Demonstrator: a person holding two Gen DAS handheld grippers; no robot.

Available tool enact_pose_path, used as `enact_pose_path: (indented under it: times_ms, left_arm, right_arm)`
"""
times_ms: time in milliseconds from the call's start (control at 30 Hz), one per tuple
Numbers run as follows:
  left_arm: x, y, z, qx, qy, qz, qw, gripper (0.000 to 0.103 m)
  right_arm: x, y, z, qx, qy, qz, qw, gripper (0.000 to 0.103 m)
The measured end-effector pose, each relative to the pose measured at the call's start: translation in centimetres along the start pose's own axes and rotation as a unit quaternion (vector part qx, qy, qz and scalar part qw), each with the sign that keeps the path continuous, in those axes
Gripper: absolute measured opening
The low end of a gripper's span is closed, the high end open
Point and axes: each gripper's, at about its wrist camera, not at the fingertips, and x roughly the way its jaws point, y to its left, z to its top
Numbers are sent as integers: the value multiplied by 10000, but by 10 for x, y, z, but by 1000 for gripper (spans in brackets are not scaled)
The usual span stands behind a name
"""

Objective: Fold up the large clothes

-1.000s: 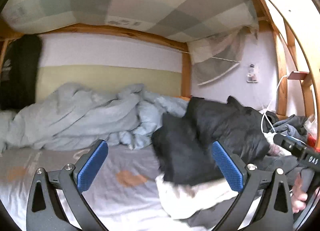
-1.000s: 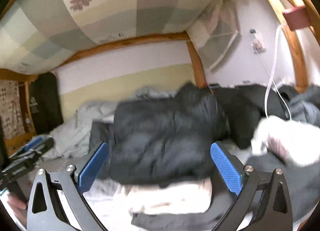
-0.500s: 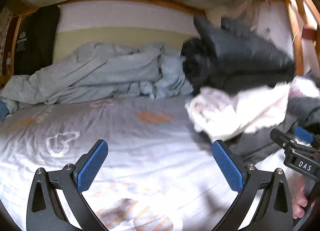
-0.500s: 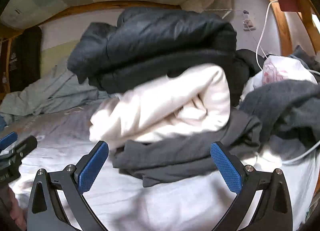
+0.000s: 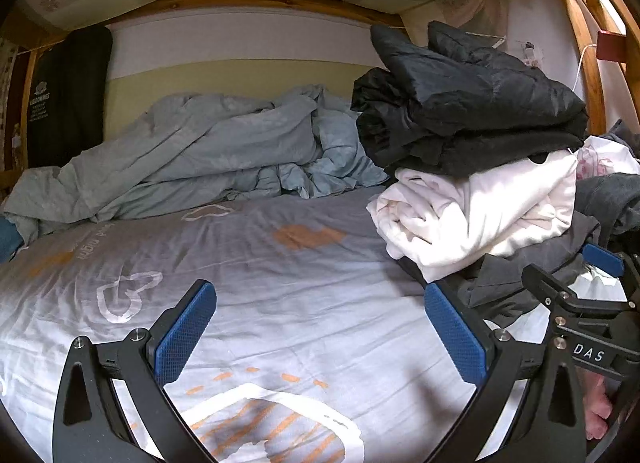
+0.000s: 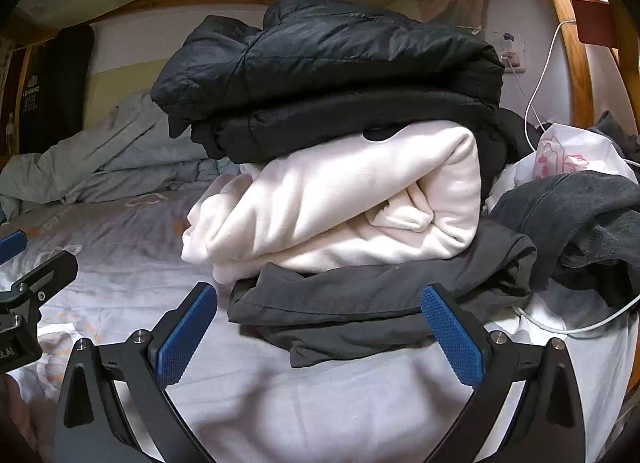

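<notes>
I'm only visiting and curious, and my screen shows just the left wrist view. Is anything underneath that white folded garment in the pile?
Observer: Yes. The right wrist view shows a folded dark grey garment at the bottom, under the white garment and the black puffer jacket.
Operator: Is the right hand-held gripper holding any of it?
Observer: No. The right hand-held gripper is open, with nothing clamped between its blue pads.
Operator: Is anything lying beside the pile?
Observer: A white cable curves across the sheet to the pile's right, below a crumpled grey garment.
</notes>
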Motion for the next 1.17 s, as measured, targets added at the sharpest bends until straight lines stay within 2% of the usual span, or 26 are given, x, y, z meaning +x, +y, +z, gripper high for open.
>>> enact_pose_path:
  times_ms: [467, 733, 1167]
  left_arm:
    - [-1, -1, -1, 22, 49, 138, 9999, 103]
    - [2, 1, -1, -17, 169, 164, 9997, 103]
    - [1, -1, -2, 44, 152, 272, 9995, 103]
  right_arm:
    - [6, -8, 1, 102, 140, 27, 9998, 103]
    - [8, -5, 1, -22, 159, 6, 9999, 103]
    - [11, -3, 1, -92, 225, -4, 9997, 103]
